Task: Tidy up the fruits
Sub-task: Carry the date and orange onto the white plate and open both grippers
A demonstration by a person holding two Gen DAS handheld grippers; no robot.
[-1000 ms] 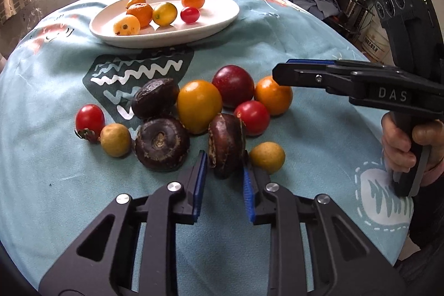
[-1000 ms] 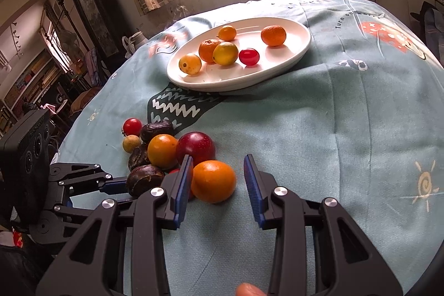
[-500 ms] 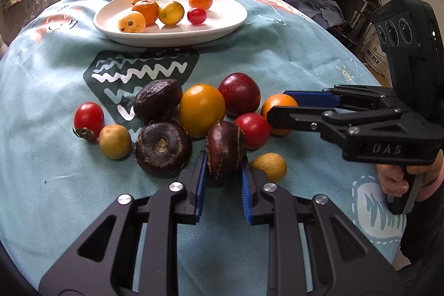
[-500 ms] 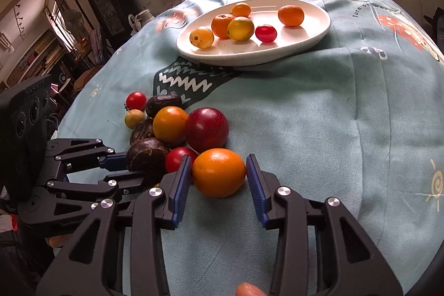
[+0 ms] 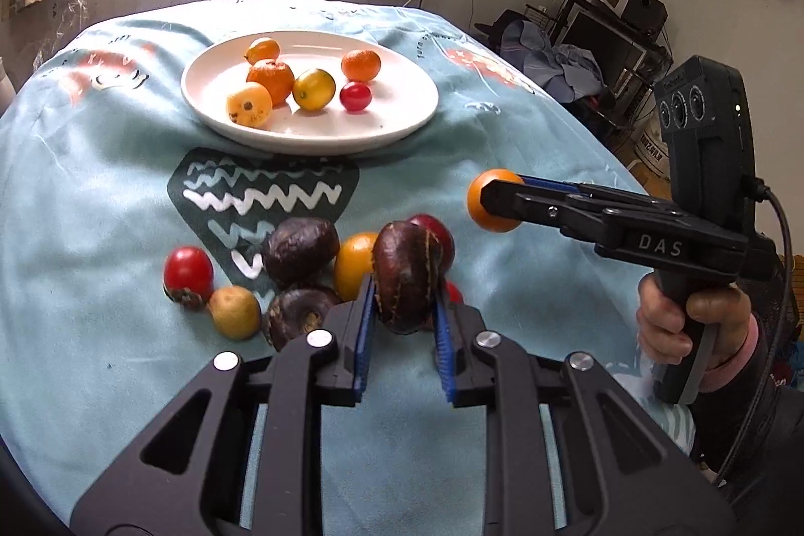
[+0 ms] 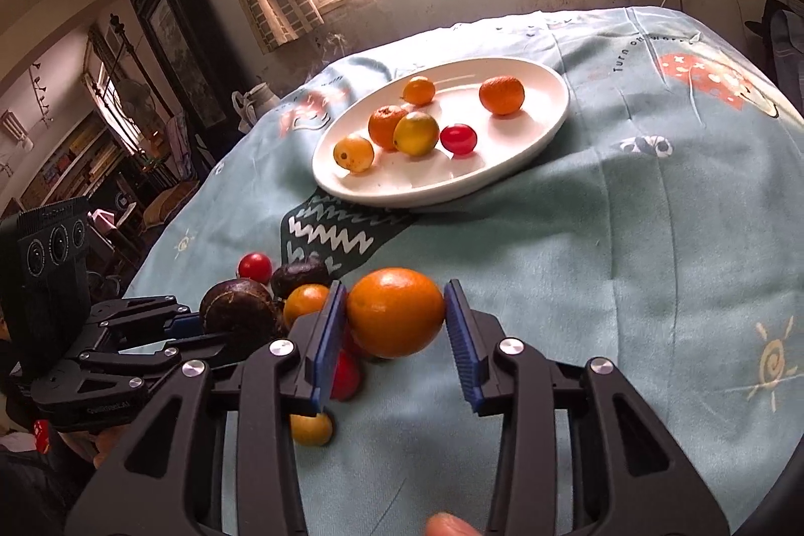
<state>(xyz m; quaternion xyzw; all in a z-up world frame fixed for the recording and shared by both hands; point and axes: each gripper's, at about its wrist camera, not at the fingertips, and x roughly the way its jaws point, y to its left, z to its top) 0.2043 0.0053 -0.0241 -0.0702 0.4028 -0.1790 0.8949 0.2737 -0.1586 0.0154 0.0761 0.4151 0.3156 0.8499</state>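
Observation:
My left gripper [image 5: 404,315] is shut on a dark brown fruit [image 5: 406,277] and holds it above the table; it also shows in the right wrist view [image 6: 238,304]. My right gripper [image 6: 395,330] is shut on an orange [image 6: 395,312] lifted off the cloth, and the orange shows in the left wrist view [image 5: 490,200]. A white plate [image 5: 402,119] at the back holds several small fruits. On the cloth lie two dark fruits [image 5: 300,248], an orange fruit [image 5: 354,262], a dark red fruit [image 5: 436,229], a red tomato [image 5: 187,270] and a tan fruit [image 5: 234,311].
The table is covered by a light blue cloth [image 5: 100,194] with a dark zigzag print [image 5: 261,194]. A red tomato [image 6: 346,378] and a small yellow fruit [image 6: 311,429] lie below my right gripper. Furniture stands beyond the table's edges.
Both grippers have closed on their fruits and lifted them off the cloth. The dark fruit and the orange have risen from the pile.

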